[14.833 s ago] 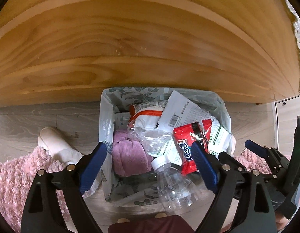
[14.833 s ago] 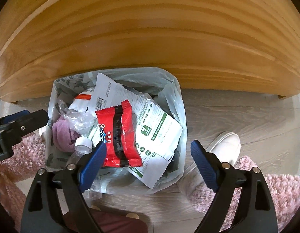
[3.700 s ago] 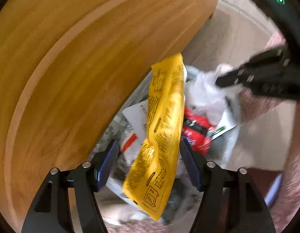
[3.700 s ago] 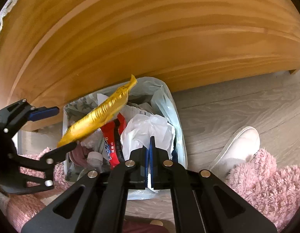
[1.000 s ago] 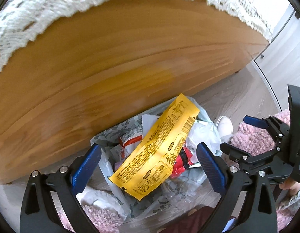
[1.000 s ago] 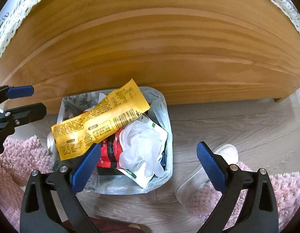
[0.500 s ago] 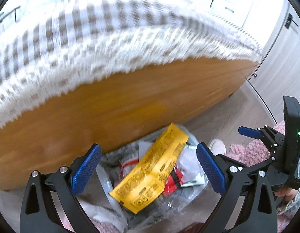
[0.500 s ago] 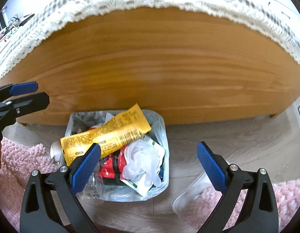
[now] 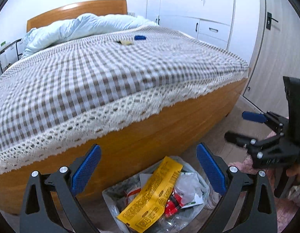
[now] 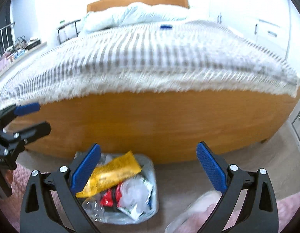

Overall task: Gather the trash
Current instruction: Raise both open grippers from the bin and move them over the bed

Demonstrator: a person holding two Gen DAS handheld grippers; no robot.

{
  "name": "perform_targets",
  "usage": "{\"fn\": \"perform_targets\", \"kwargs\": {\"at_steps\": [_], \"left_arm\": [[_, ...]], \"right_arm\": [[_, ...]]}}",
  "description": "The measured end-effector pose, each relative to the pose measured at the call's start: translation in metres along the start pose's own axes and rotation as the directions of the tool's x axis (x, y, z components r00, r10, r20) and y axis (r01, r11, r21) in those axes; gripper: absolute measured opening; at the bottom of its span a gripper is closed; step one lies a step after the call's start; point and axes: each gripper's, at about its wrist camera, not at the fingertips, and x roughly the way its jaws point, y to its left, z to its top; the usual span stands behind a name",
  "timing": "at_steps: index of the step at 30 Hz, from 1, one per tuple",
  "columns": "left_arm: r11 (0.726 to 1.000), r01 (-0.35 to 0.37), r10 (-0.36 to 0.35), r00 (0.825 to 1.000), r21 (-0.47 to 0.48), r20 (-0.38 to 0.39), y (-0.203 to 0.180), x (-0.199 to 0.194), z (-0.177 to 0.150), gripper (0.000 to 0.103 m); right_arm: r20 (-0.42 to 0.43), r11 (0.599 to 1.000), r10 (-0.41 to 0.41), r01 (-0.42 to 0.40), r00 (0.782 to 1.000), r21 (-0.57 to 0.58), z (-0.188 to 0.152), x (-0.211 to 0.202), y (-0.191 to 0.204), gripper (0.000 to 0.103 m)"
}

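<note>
Both grippers raised since earlier; fingers wide, empty; yellow wrapper (image 9: 152, 195) below, in trash bin (image 10: 152, 176).

Bed frame (image 9: 153, 136): smooth, warm wood with a slight sheen.
Bedspread (image 9: 91, 73): woven checked cloth with an open lace edge.
Bin liner (image 10: 151, 176): thin, translucent, crinkled plastic.
Yellow wrapper (image 9: 150, 196): glossy printed film.
Gripper pads (image 9: 86, 169): blue, finely textured, on matt black plastic arms.
Rug (image 10: 281, 213): pink, shaggy pile.

Both grippers (image 9: 148, 167) (image 10: 148, 166) are black plastic frames with silver screws and blue ribbed pads.
</note>
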Motion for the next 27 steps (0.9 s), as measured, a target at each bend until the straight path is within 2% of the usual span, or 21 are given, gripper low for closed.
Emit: {"fn": "perform_targets", "kwargs": {"at_steps": [9, 14, 23, 27], "left_arm": [[1.0, -0.008, 0.011, 0.996, -0.026, 0.092, 0.006, -0.016, 0.026, 0.095], [0.998, -0.031, 0.041, 0.987, -0.062, 0.154, 0.013, -0.023, 0.042, 0.095], [0.995, -0.031, 0.049, 0.977, -0.091, 0.206, 0.018, -0.024, 0.074, 0.095], [0.994, -0.029, 0.053, 0.972, -0.109, 0.229, 0.022, -0.02, 0.091, 0.095]], "right_arm": [[0.154, 0.997, -0.048, 0.037, 0.987, 0.072, 0.04, -0.031, -0.035, 0.095], [0.236, 0.996, -0.085, 0.082, 0.968, 0.025, 0.064, -0.042, -0.04, 0.095], [0.328, 0.994, -0.104, 0.107, 0.939, 0.009, 0.106, -0.036, -0.05, 0.095], [0.362, 0.996, -0.086, 0.088, 0.928, 0.012, 0.123, -0.025, -0.053, 0.095]]}}
